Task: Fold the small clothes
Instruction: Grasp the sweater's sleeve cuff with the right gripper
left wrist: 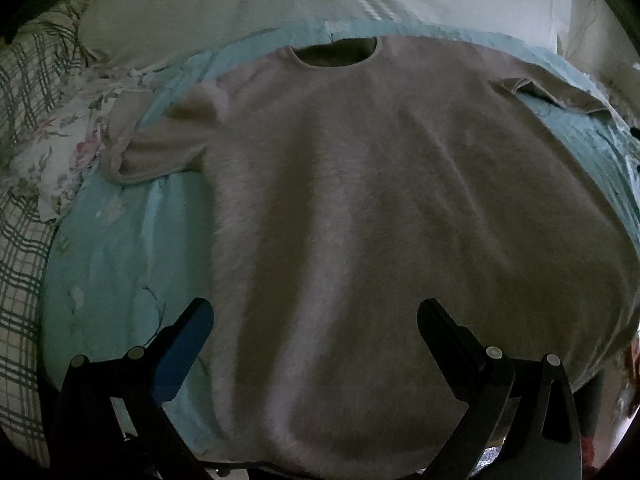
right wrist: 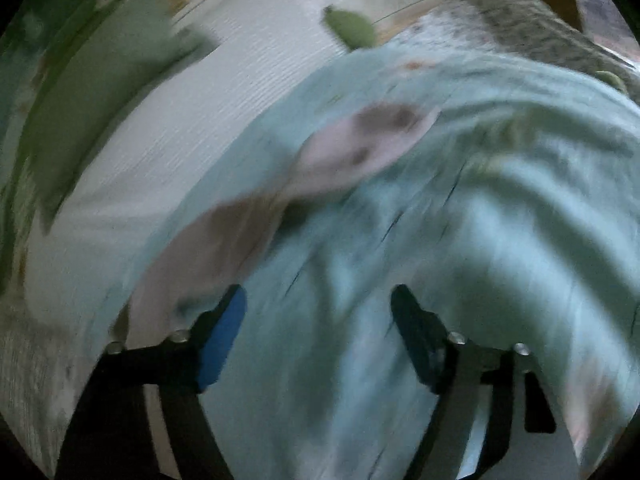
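Hovering my left gripper (left wrist: 314, 316) over one pinkish-grey fuzzy top (left wrist: 360, 208), jaws spread wide, nothing between them. One top only. It lies flat, front or back up I cannot tell, on one pale turquoise quilt (left wrist: 116, 248). Neck hole (left wrist: 334, 53) at the far end, hem toward me. Two short sleeves: left sleeve (left wrist: 160, 148) bunched and curled at its cuff, right sleeve (left wrist: 552, 94) lying out to the far right with its edge turned over. My left finger (left wrist: 188, 344) sits over the quilt just beside the top's side edge; the other finger (left wrist: 452, 348) is over the body of the top. Touching or not, cannot tell.

One floral cloth (left wrist: 68, 140) crumpled beside the left sleeve, one green-checked sheet (left wrist: 24, 260) along the left edge, one plain pale sheet (left wrist: 224, 4) beyond the neck.

Right wrist view is heavily smeared. My right gripper (right wrist: 318, 312) is open wide too, empty, two blue-padded fingers (right wrist: 222, 344) showing, over the quilt (right wrist: 480, 220). One sleeve of the top (right wrist: 352, 144) shows ahead as a pink blur, more pink running down toward my left finger. One speckled grey cover (right wrist: 532, 28) at top right.
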Motion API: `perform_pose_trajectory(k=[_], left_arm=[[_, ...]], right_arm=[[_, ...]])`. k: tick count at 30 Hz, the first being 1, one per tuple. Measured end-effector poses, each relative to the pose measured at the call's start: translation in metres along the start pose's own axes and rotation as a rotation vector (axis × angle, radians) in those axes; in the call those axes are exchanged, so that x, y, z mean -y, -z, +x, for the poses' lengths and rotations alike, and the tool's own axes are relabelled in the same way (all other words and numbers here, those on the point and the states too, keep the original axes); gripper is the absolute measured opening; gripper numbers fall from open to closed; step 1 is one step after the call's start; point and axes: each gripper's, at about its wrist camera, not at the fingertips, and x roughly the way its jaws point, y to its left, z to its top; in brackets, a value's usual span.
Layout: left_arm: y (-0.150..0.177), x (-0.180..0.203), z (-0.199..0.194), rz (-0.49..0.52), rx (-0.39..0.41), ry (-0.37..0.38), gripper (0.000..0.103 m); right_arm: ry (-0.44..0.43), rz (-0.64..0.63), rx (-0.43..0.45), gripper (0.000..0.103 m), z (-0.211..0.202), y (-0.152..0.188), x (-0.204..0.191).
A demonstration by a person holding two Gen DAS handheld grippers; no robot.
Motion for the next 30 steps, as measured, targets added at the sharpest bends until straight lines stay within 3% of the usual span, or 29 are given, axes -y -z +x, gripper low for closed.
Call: perform_pose_trajectory(k=[2,7,10,12,15,22,30], left_arm=[[-0.006,0.001,0.006,-0.009,-0.011,0.01,0.102],[-0.013,0.01,0.019,-0.016,-0.036,0.038,0.102],[-0.017,0.015,0.028,-0.013,-0.052,0.041,0.102],[-0.021,0.015,0.033,-0.015,-0.061,0.05,0.102],[-0.023,0.017,0.037,-0.025,-0.065,0.064,0.102],[-0.021,0.014,0.04,-0.032,-0.054,0.091,0.102],[-0.012,-0.01,0.034,-0.096,-0.027,0.096,0.102]], right_arm=[[0.038,0.036,0.026,0.062,0.016,-0.034,0.014],[0.115,0.09,0.032,0.058,0.062,-0.071,0.028],[0.138,0.133,0.034,0.038,0.08,-0.082,0.038],[0.129,0.135,0.031,0.009,0.084,-0.086,0.034],[0.101,0.071,0.038,0.007,0.078,-0.087,0.012],[-0.112,-0.112,-0.012,0.006,0.064,-0.047,-0.095],[-0.425,-0.241,-0.234,0.006,0.105,0.05,-0.262]])
